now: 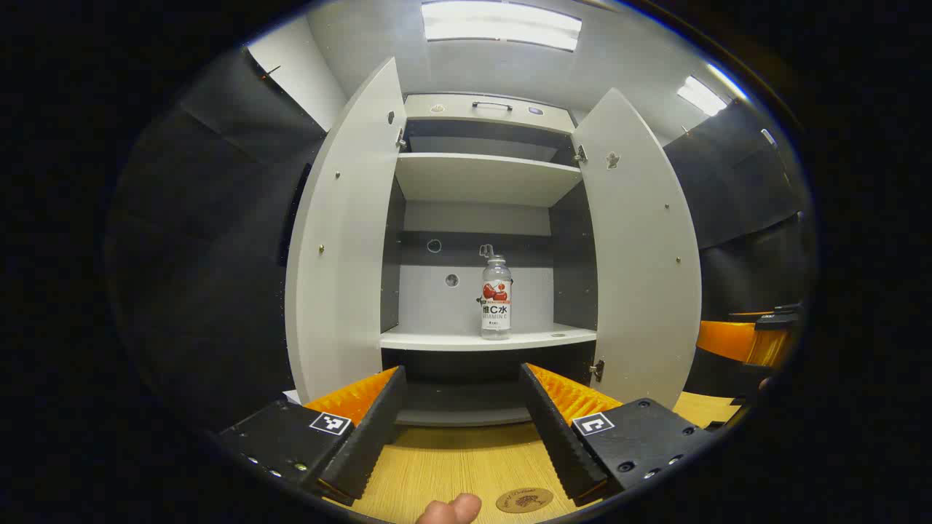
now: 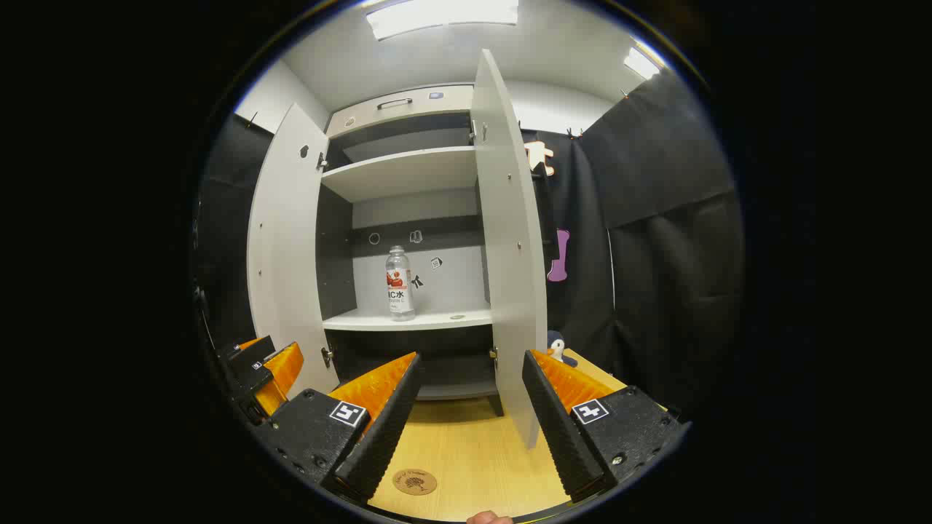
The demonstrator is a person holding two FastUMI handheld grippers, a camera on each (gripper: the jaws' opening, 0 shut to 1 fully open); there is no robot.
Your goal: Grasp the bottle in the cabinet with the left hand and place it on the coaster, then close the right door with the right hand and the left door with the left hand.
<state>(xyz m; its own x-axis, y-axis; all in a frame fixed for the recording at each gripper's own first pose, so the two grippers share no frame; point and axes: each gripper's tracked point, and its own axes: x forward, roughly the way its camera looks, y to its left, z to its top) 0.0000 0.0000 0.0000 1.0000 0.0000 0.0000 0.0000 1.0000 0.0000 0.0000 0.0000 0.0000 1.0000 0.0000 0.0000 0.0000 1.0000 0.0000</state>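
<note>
Bottle (image 1: 496, 297) stands upright on the middle shelf (image 1: 437, 339) of the cabinet (image 1: 486, 178), right of centre, touched by nothing; in the right gripper view it sits toward the left of that shelf. Both doors, left door (image 1: 338, 240) and right door (image 1: 641, 247), hang wide open. The left gripper (image 1: 461, 423) hovers over the wooden table (image 1: 451, 466) in front of the cabinet, jaws spread and empty. The right gripper (image 2: 470, 418) is likewise spread, holding nothing, with the right door's edge between its fingers farther off. The coaster (image 1: 524, 500) lies flat on the table just below the grippers. A fingertip (image 1: 451, 509) shows at the bottom edge.
</note>
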